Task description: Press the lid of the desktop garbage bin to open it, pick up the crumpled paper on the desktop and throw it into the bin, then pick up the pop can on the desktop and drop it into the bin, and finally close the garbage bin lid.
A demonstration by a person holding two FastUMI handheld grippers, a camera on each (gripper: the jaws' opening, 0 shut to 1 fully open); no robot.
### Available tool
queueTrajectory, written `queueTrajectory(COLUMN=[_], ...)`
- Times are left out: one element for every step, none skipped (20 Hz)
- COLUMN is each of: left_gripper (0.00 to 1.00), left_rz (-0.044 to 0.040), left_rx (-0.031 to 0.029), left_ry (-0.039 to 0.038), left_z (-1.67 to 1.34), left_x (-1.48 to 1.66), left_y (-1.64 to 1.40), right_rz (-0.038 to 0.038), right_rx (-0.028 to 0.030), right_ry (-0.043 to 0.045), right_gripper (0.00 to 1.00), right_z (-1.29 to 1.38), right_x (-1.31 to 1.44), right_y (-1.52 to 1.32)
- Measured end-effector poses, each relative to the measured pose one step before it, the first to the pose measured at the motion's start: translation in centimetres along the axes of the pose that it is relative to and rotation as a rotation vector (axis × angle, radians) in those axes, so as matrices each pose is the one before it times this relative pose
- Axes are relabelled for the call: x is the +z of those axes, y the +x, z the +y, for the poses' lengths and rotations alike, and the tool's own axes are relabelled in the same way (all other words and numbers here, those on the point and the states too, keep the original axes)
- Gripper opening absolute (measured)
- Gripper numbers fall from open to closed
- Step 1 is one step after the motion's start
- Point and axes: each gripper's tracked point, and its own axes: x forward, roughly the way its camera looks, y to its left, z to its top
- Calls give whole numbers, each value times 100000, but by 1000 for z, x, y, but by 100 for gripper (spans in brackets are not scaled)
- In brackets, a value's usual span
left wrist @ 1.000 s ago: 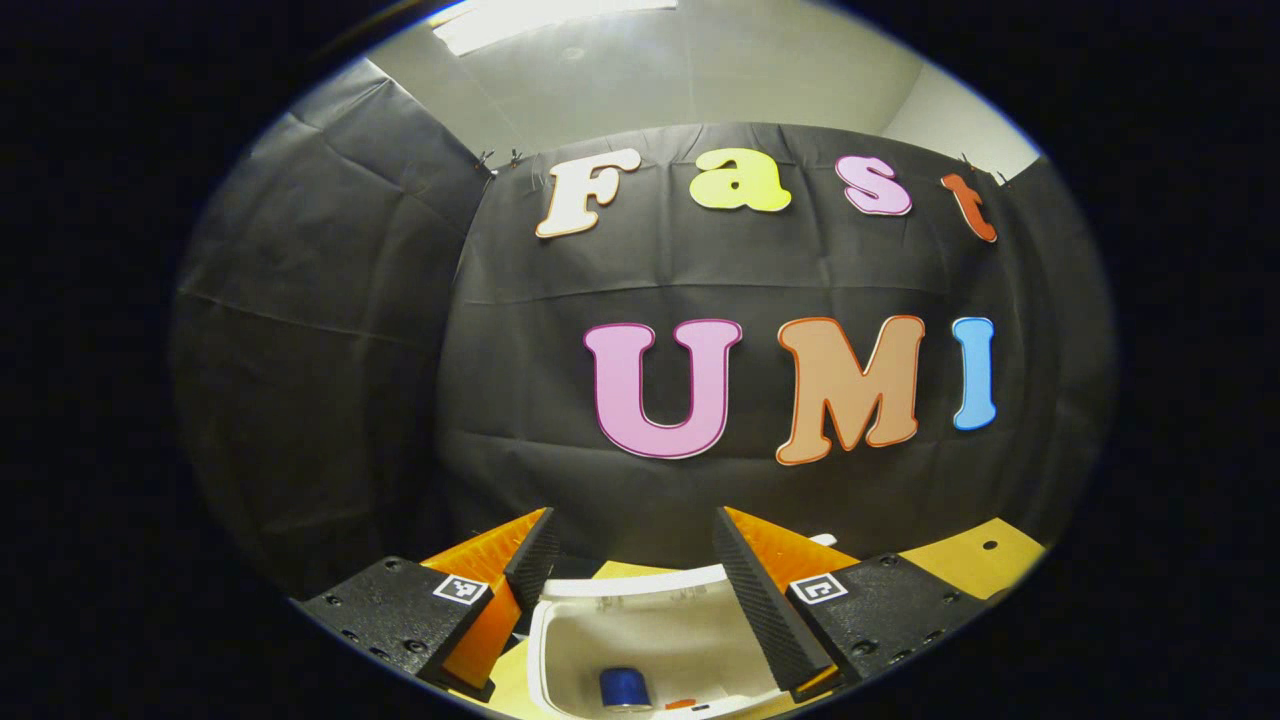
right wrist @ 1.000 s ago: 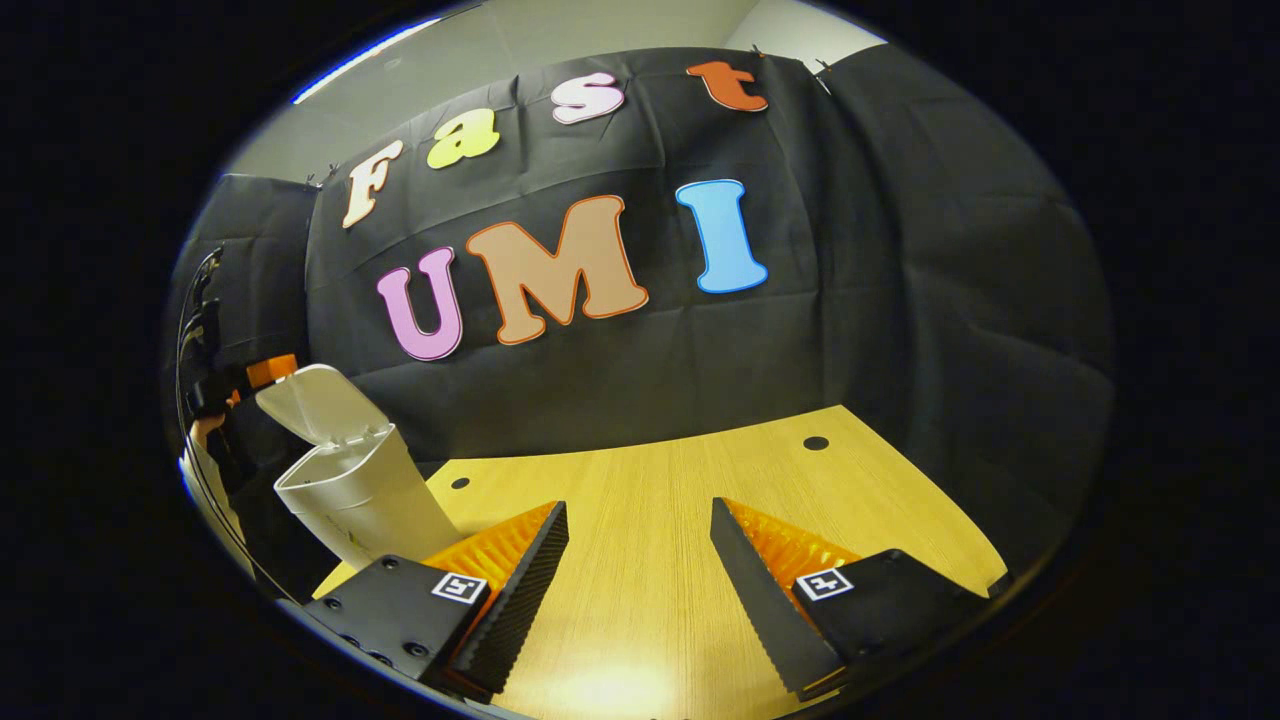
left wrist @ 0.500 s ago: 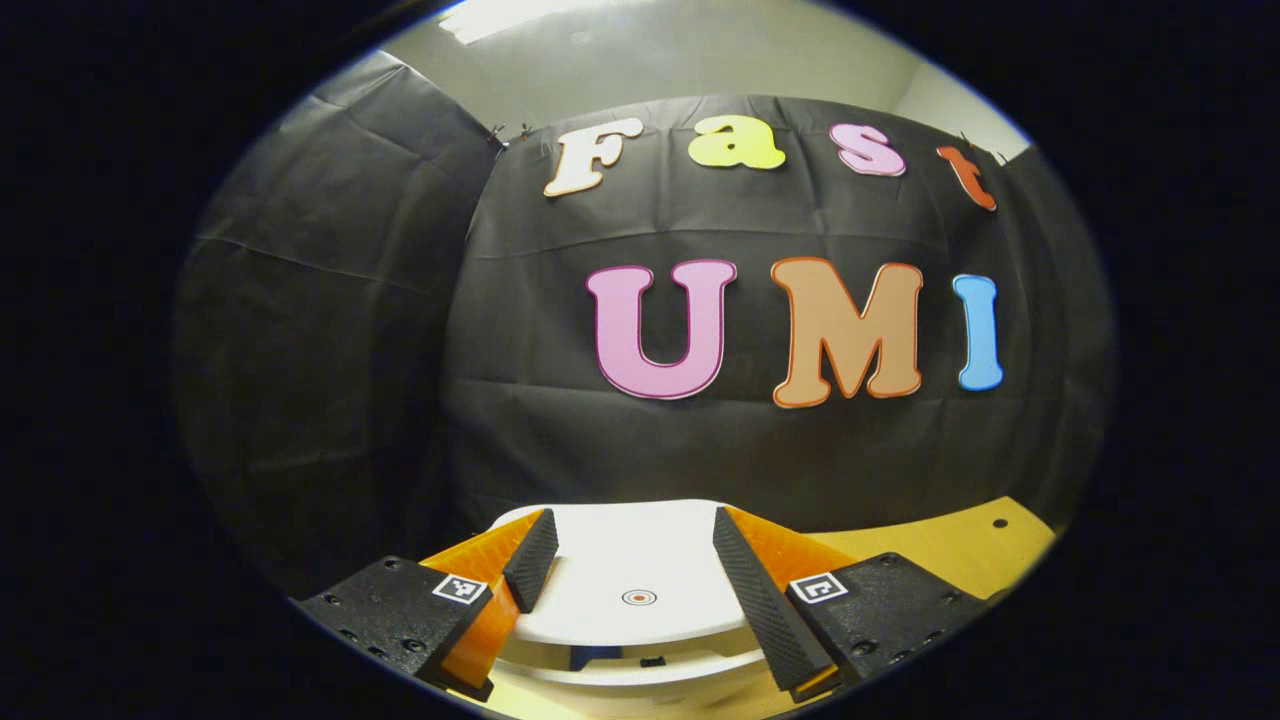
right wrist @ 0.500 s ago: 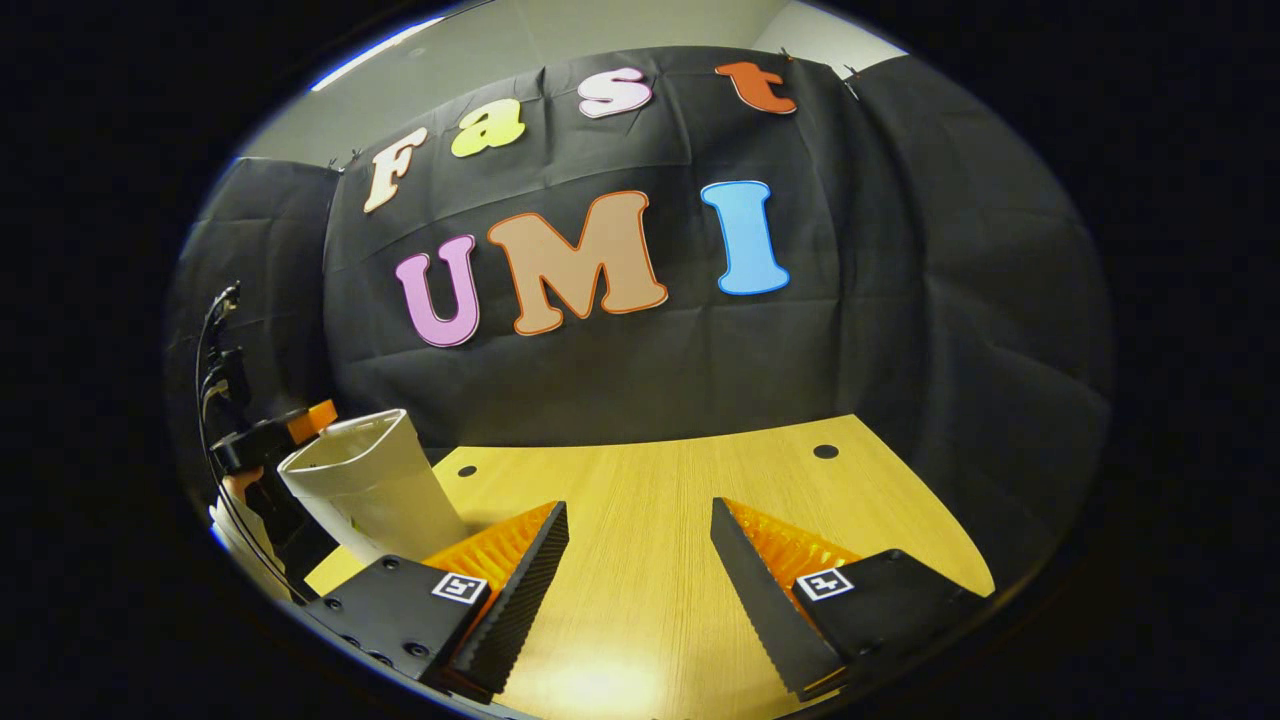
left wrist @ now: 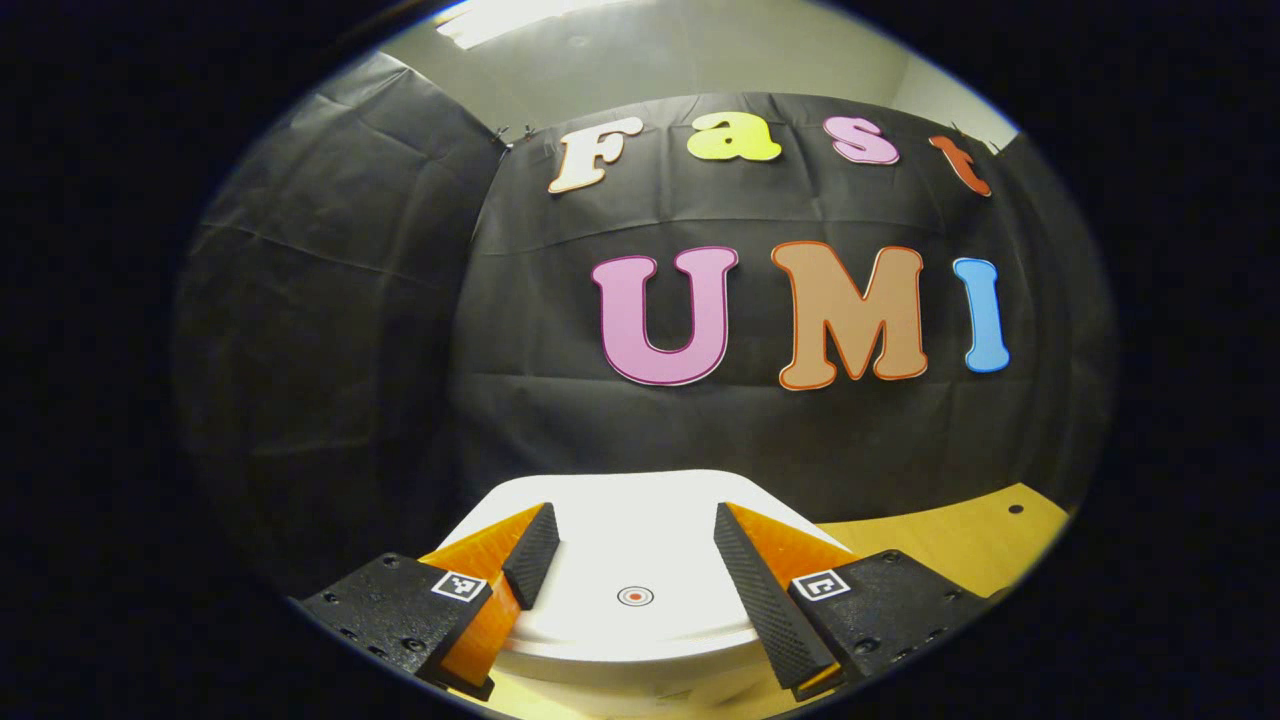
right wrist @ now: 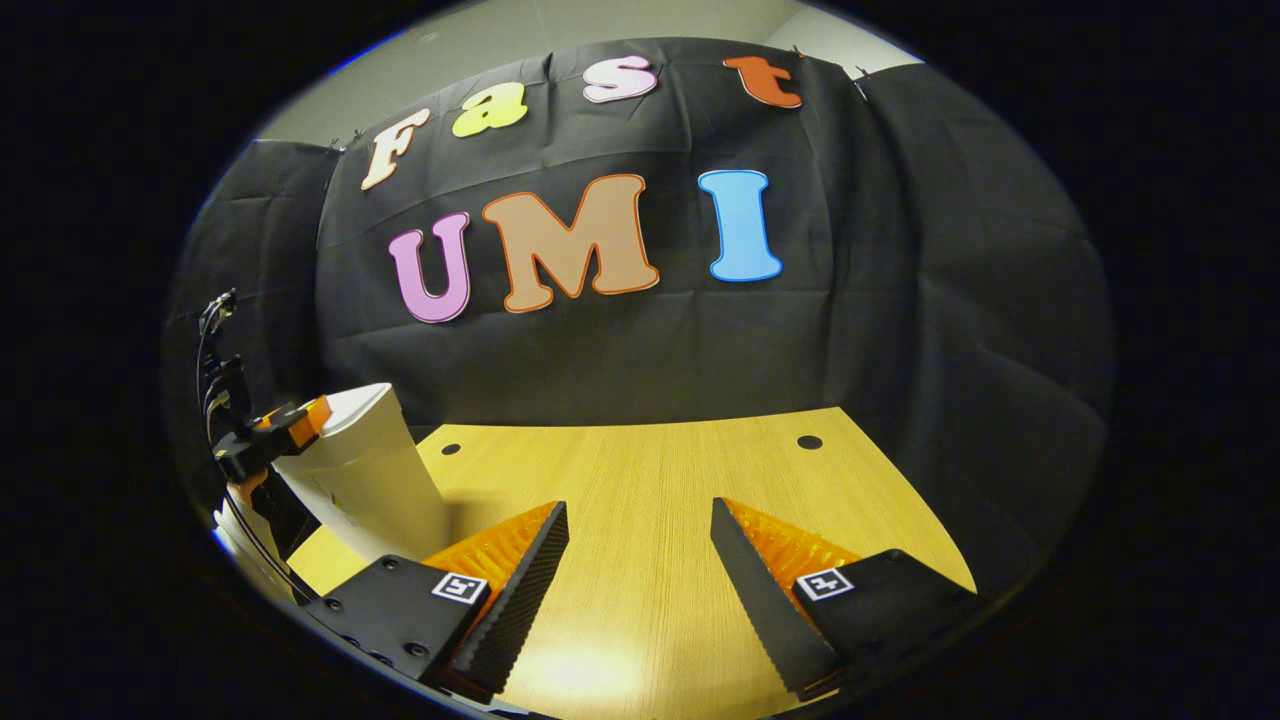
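in the left gripper view, the left gripper [left wrist: 632, 545] is held just over the lid [left wrist: 640, 520] of the garbage bin [right wrist: 360, 480], its jaws spread to either side of the small round mark [left wrist: 635, 596] on the lid and pinching nothing. one second ago the bin was seen open from above, with the blue pop can lying inside; half a second ago the lid had swung almost down with a narrow gap left under it; now no gap is seen, and the lid is judged to be closed or very nearly so. with the can inside the bin and the lid down, the last step of the task is judged all but complete. whether the lid has latched cannot be told.

in the right gripper view, the right gripper [right wrist: 640, 560] is held low over the table [right wrist: 650, 470], jaws spread and empty, much as before. farther off at the left, the bin is seen with the left gripper at its top, where the lid earlier stood raised.
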Motion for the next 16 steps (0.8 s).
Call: queueTrajectory(left_gripper=[97,94,94,94,94,95,94,94,95,95,94,94,94,94,94,94], left_rz=[551,718,-1378,2109,-2865,1897,-235,406,-1146,-484,-2880,-3045,-924,-405,719,272], left_rx=[1204,541,-16,-491,100,-93,-23,-114,-50,40,-97,-787,-664,-462,18,303], left_ry=[839,2075,-1053,2141,-496,596,-546,289,185,-171,424,961,-175,32,158,-443], left_z=[39,-15,4,-86,89,-89,-67,-67,42,67,-64,-105,-91,136,75,272], left_x=[-353,-180,211,-479,429,-52,-61,-103,191,40,392,483,130,-6,-9,3], left_y=[89,-54,-56,-191,-91,243,-73,71,-122,-93,-119,-84,-35,88,139,-7], right_rz=[505,559,736,381,258,256,340,83,-283,-721,-748,-649,-798,-893,-637,-490], right_rx=[-164,-205,-179,-278,-450,-432,-228,-205,257,200,-111,-177,-322,-205,0,-93], right_ry=[110,354,466,382,263,162,226,418,349,51,-374,-690,-541,43,483,523], right_gripper=[96,96,96,96,95,96,96,96,96,94,96,96,96,96,96,96], right_z=[-44,-4,-58,-104,-128,-102,-83,-83,118,123,-30,-54,-61,-123,-26,-9], right_x=[-144,-331,-249,-268,-87,-245,-78,-114,75,117,292,261,346,273,277,36], right_y=[-14,27,37,-87,-21,-77,-22,-84,-189,-123,-148,-95,-123,-179,-76,-85])
